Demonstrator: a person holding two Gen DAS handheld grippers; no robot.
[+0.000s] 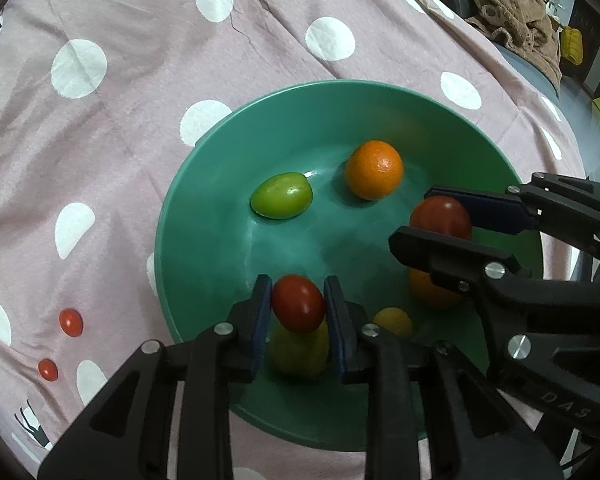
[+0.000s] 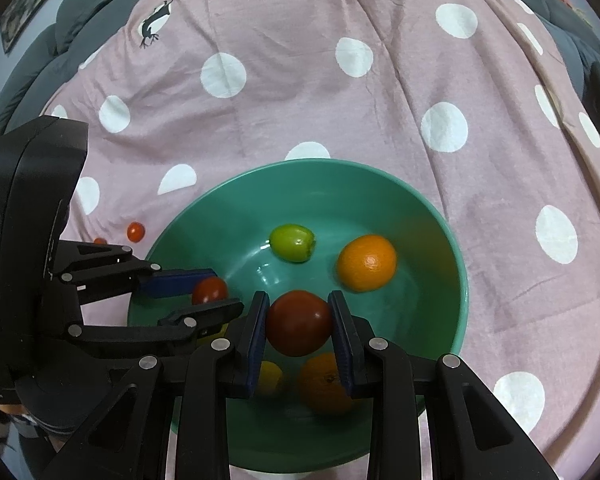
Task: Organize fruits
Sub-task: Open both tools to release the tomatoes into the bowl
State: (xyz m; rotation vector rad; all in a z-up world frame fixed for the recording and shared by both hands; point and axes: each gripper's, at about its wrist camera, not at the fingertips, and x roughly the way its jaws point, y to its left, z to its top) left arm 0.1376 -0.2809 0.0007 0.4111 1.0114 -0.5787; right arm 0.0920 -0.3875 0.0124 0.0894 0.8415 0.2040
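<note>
A green bowl (image 1: 204,208) (image 2: 440,240) sits on a pink dotted cloth. In it lie an orange (image 1: 374,169) (image 2: 366,263), a green fruit (image 1: 281,195) (image 2: 292,242), a second orange (image 2: 324,384) and a small yellow fruit (image 1: 394,321). My left gripper (image 1: 298,312) is shut on a small red tomato (image 1: 298,309) above the bowl's near side; it also shows in the right wrist view (image 2: 210,290). My right gripper (image 2: 299,326) is shut on a larger red tomato (image 2: 299,323) over the bowl, also seen in the left wrist view (image 1: 440,216).
Two small red cherry tomatoes (image 1: 71,322) (image 1: 48,369) lie on the cloth left of the bowl; one shows in the right wrist view (image 2: 135,232). A brown garment (image 1: 516,12) lies beyond the cloth's far right edge. Grey cushions (image 2: 32,72) border the cloth.
</note>
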